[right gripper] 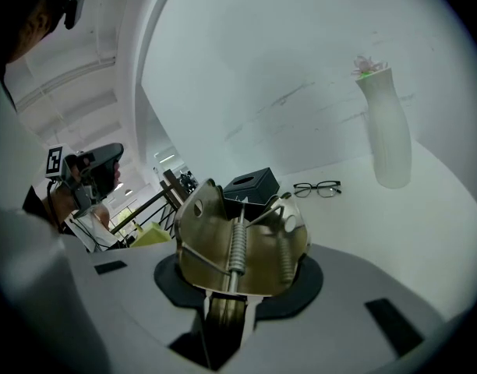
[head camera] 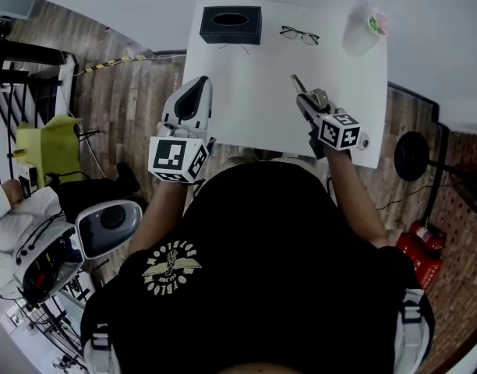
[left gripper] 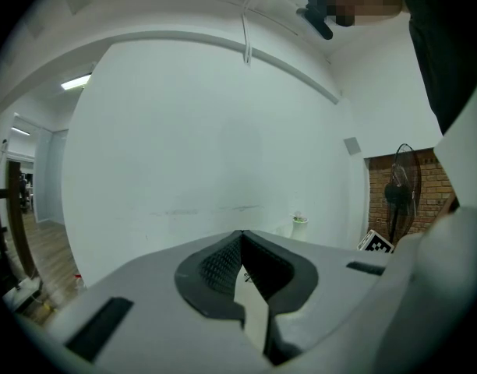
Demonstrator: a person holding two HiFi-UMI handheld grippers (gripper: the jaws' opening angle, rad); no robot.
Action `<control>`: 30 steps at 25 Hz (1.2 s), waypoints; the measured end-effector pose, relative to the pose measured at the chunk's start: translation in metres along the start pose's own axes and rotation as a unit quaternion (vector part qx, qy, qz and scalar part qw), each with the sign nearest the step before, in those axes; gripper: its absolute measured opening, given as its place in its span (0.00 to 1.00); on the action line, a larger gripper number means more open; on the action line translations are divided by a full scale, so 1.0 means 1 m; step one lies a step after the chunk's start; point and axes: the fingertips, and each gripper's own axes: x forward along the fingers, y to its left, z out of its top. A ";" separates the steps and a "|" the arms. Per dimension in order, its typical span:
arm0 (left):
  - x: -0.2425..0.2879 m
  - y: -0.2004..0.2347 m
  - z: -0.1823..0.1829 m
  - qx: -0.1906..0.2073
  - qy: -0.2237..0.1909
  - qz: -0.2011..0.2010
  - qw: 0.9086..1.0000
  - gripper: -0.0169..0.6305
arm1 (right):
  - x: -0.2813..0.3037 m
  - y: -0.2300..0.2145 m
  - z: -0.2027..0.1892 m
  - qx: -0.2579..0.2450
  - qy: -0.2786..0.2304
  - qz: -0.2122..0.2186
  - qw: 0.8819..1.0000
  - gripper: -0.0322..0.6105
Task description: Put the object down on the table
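My right gripper [head camera: 307, 98] is shut on a metal spring clip [head camera: 298, 82], which juts forward over the near right part of the white table [head camera: 246, 107]. In the right gripper view the clip [right gripper: 238, 244] fills the space between the jaws, its two steel wings spread upward and a coil spring running down its middle. It hangs above the tabletop and I cannot see it touching. My left gripper [head camera: 193, 93] hovers by the table's near left edge. Its jaws [left gripper: 242, 240] meet at the tips with nothing between them.
At the far edge of the table stand a black tissue box [head camera: 231, 25], a pair of glasses [head camera: 299, 34] and a white vase [head camera: 363, 29] with a small flower. A floor fan [head camera: 414, 156] stands to the right of the table, and a railing [head camera: 12, 92] runs on the left.
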 end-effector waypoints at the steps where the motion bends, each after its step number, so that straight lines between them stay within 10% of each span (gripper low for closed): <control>1: 0.002 0.001 -0.001 0.000 0.002 0.000 1.000 0.04 | 0.004 -0.004 -0.004 0.004 0.005 -0.001 1.000 0.22; 30: 0.001 -0.007 -0.008 -0.006 0.015 -0.012 1.000 0.04 | 0.052 -0.070 -0.107 0.085 0.116 -0.038 0.989 0.22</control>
